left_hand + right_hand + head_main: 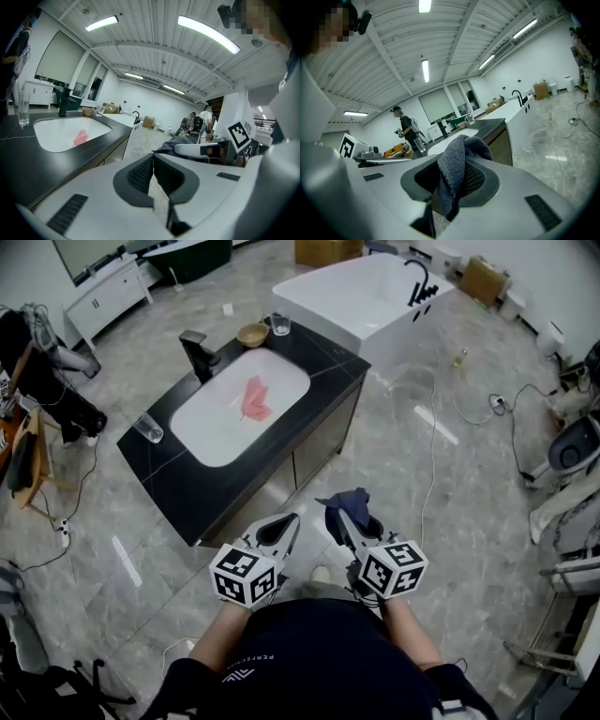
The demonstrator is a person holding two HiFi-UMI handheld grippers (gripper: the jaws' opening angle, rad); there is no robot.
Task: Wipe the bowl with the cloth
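Head view: shows the small tan bowl [252,334] on the black counter [323,367] past the sink [211,427], well apart from left gripper [284,524] and right gripper [343,517]. Left gripper view: jaws together, nothing between. Right gripper view: clamps a soft, limp grey cloth [457,159]. Bowl probably light, rigid, slidable; best steadied at the rim.

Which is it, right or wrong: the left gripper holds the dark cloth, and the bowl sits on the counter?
Wrong: the right gripper holds the dark cloth, as the right gripper view shows. The bowl does sit on the counter.
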